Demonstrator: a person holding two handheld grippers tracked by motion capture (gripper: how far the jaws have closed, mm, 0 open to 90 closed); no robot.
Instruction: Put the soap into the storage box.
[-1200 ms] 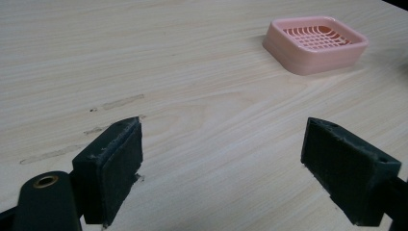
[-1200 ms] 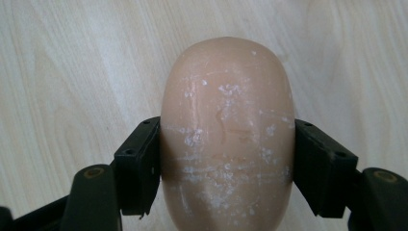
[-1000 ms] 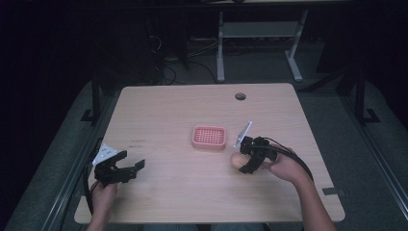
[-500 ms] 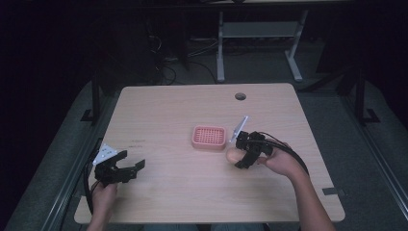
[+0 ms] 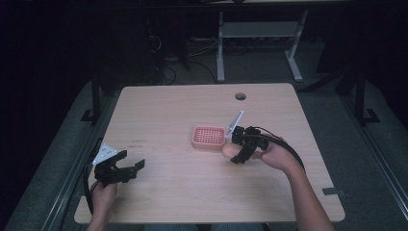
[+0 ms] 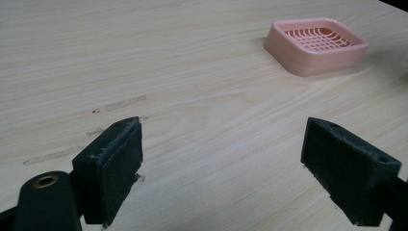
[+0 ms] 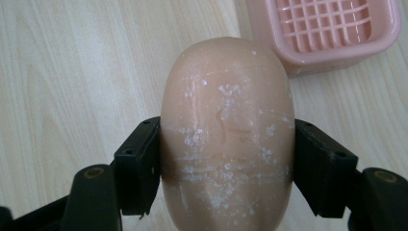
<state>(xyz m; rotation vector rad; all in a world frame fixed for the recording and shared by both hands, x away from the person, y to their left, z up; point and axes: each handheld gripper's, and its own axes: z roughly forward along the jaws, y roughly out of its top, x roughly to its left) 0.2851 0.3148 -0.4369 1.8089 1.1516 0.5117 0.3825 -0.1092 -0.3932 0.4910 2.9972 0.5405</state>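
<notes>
Dim lab or workshop, pale wood-top table point(image 5: 168, 110), cables on floor point(image 5: 168, 72), white metal stand legs point(image 5: 221, 53) behind

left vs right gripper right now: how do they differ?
The left gripper has its jaws wide apart with nothing between them; the right gripper is clamped on a bar of soap. The left gripper sits at the near left edge of the table, away from the pink soap dish; the right gripper is just beside the dish. Both are black, two-jawed and hand-held.
</notes>
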